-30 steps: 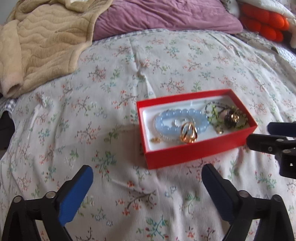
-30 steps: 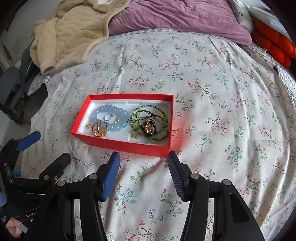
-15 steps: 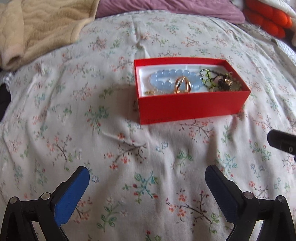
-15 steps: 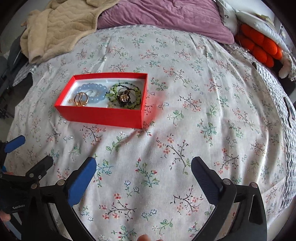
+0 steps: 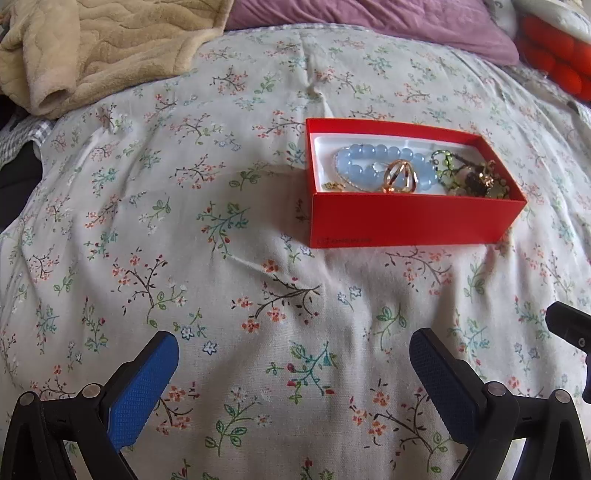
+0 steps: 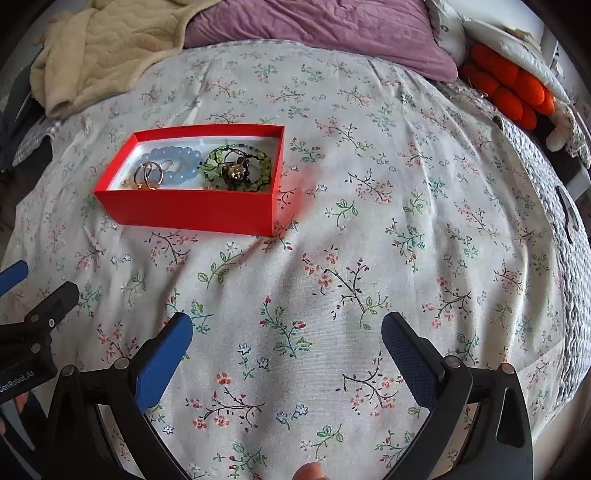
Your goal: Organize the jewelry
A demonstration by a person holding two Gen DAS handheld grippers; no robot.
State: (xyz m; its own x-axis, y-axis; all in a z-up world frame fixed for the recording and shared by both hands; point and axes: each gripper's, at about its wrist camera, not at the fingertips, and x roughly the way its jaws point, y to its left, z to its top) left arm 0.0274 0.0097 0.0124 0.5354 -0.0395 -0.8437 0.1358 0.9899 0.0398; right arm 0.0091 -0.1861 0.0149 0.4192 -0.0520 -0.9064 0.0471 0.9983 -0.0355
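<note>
A red box (image 5: 406, 219) with a white lining sits on the floral bedspread; it also shows in the right wrist view (image 6: 192, 212). Inside lie a pale blue bead bracelet (image 5: 369, 158), gold rings (image 5: 399, 177) and a green beaded bracelet with a dark charm (image 5: 469, 177). The same pieces show in the right wrist view: the blue bracelet (image 6: 177, 155), the rings (image 6: 147, 175), the green bracelet (image 6: 240, 166). My left gripper (image 5: 293, 362) is open and empty, well short of the box. My right gripper (image 6: 286, 341) is open and empty, near and to the right of the box.
A beige blanket (image 5: 103, 48) lies at the back left, a purple pillow (image 6: 332, 33) at the back, an orange cushion (image 6: 513, 92) at the back right. The bed edge falls away on the left (image 5: 14, 158). The left gripper's frame shows at the right view's left edge (image 6: 33, 325).
Both grippers have pulled back from the box. The right gripper has opened wide from a narrower gap. The box and jewelry have not moved.
</note>
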